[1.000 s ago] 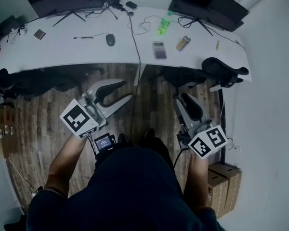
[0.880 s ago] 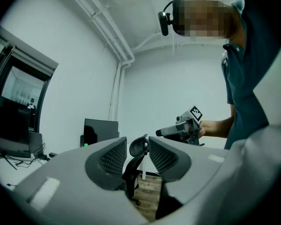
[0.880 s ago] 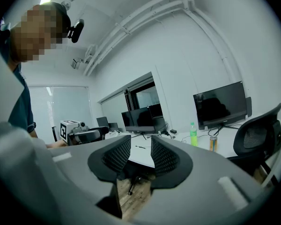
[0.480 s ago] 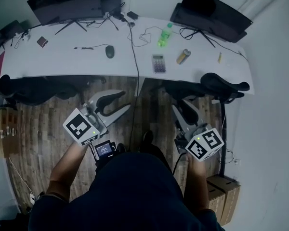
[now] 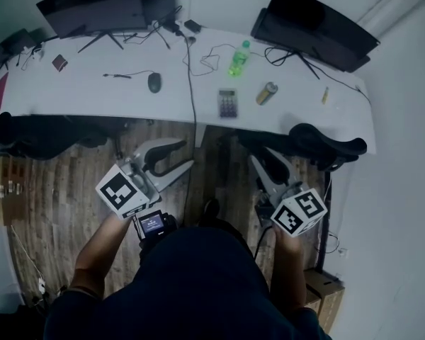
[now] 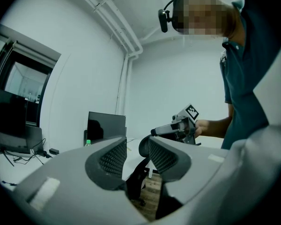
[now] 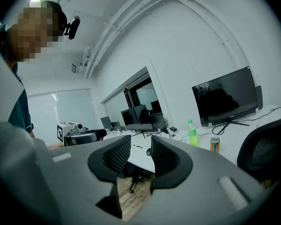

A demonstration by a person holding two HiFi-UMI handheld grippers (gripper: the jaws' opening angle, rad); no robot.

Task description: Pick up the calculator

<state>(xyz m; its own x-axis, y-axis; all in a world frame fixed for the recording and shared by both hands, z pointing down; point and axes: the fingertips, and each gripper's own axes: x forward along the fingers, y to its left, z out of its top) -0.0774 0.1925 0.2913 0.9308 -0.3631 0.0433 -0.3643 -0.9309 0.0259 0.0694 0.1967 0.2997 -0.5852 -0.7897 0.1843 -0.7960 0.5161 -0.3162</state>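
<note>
White bench (image 5: 92, 91) ahead carries the calculator (image 5: 228, 103) — approach stage: left hand-held gripper (image 5: 189, 153) and right hand-held gripper (image 5: 261, 154), both part-open and empty, must reach it.

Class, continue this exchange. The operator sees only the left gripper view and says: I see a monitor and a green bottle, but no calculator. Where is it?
Observer: The calculator lies on the white desk, near its front edge.
Operator: What's beside it?
Observer: In the head view, a can sits to its right, a mouse farther left.
Operator: Is the right gripper free?
Observer: Yes; its jaws stand apart with nothing between.
</note>
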